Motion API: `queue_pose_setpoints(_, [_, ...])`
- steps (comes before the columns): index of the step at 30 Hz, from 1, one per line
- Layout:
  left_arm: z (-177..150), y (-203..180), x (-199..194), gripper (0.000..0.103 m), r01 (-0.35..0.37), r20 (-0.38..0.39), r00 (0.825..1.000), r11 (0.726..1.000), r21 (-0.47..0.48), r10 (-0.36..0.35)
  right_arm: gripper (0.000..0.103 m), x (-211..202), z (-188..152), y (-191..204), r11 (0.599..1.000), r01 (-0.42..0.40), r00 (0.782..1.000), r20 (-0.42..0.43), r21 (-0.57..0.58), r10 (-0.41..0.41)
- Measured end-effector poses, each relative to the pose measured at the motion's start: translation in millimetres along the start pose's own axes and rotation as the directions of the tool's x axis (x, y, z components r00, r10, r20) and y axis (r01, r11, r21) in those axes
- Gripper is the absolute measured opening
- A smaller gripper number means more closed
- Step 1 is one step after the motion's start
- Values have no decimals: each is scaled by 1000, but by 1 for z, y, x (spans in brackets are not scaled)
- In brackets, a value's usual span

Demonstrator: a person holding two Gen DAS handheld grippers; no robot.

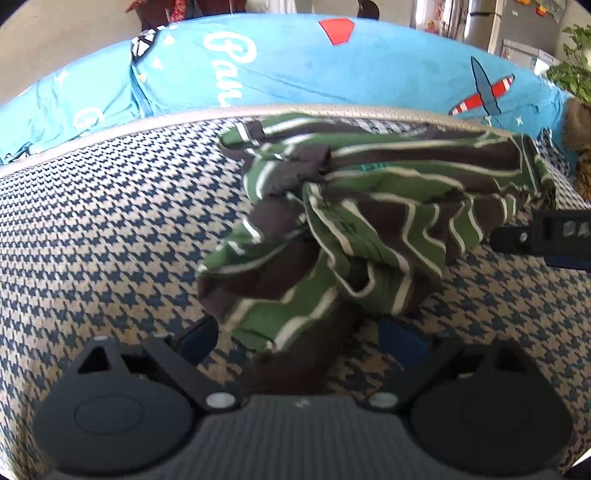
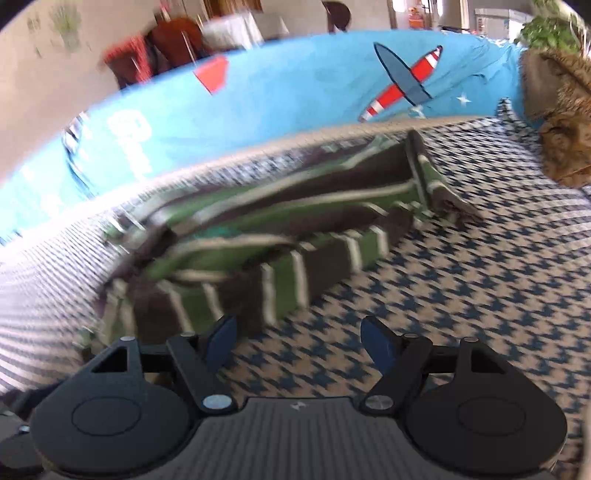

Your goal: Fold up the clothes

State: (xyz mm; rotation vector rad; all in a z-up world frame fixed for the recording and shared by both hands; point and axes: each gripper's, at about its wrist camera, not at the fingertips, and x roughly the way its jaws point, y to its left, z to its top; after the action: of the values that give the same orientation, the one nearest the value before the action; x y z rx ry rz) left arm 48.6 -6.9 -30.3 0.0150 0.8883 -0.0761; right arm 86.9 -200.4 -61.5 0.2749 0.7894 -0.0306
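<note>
A green and brown striped garment with white lines lies crumpled on the houndstooth-covered surface. My left gripper is open, its blue-padded fingers wide apart, and a brown part of the garment reaches down between them. In the right wrist view the same garment lies ahead and to the left, blurred by motion. My right gripper is open over bare houndstooth cloth, just short of the garment's near edge, with nothing between its fingers. Its black body shows at the left wrist view's right edge, beside the garment.
A bright blue printed sheet with an aeroplane motif rises behind the surface's pale piped edge. A brown furry object sits at the far right, with a green plant behind it. Bare houndstooth cloth spreads right of the garment.
</note>
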Motion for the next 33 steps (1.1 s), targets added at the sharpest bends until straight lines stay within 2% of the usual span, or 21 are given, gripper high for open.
queue_pose_setpoints(5, [4, 14, -6, 98, -36, 36, 999, 998, -49, 38, 75, -2, -3, 4, 984, -176, 984, 32, -5, 176])
queue_pose_setpoints(9, [4, 26, -8, 98, -39, 43, 998, 995, -88, 42, 75, 3, -7, 20, 968, -246, 969, 24, -50, 247])
queue_pose_setpoints(13, [1, 34, -8, 98, -57, 37, 998, 995, -81, 60, 75, 11, -9, 39, 946, -313, 949, 10, -87, 315])
queue_pose_setpoints(18, [-5, 48, -4, 98, -98, 17, 995, 991, -91, 100, 75, 29, -12, 61, 937, -330, 944, -26, -115, 329])
queue_pose_setpoints(24, [-8, 61, 3, 98, -137, -12, 991, 985, -101, 136, 75, 50, -20, 75, 942, -302, 953, -59, -149, 296])
queue_pose_setpoints(25, [-9, 62, 4, 98, -138, -15, 990, 985, -102, 137, 73, 52, -21, 77, 944, -290, 957, -57, -156, 284])
queue_pose_setpoints(27, [-9, 64, 5, 98, -140, -20, 990, 985, -103, 138, 62, 57, -22, 80, 948, -273, 962, -52, -166, 268])
queue_pose_setpoints(29, [-9, 65, 5, 98, -141, -21, 990, 984, -104, 140, 42, 56, -23, 81, 948, -264, 964, -35, -180, 262])
queue_pose_setpoints(31, [-9, 67, 5, 98, -141, -22, 990, 984, -107, 140, 31, 52, -24, 82, 945, -260, 965, -14, -199, 263])
queue_pose_setpoints(33, [-10, 67, 7, 98, -143, -24, 990, 984, -107, 141, 25, 46, -25, 79, 944, -263, 963, 2, -200, 269])
